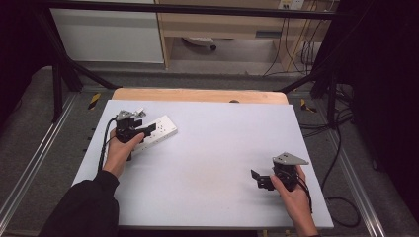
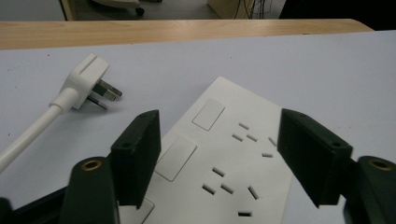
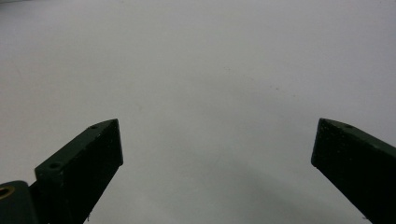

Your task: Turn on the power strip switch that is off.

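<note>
Near the table's far-left corner, our left gripper hangs over the power strip, jaws apart and straddling its width, touching nothing we can confirm. We judge the pose is a line-up for gripping the strip across its sides. Strip lies flat, angled to the table's left edge; switches and socket slots face up. Plug lies just beyond the strip toward the far edge, pins pointing at it, cord trailing left. Where the cord ends is out of frame.

Near the right edge, toward the near-right corner, our right gripper waits with jaws wide over bare table, holding nothing, well apart from the strip.

Nothing blocks either gripper; the cord may drag.
</note>
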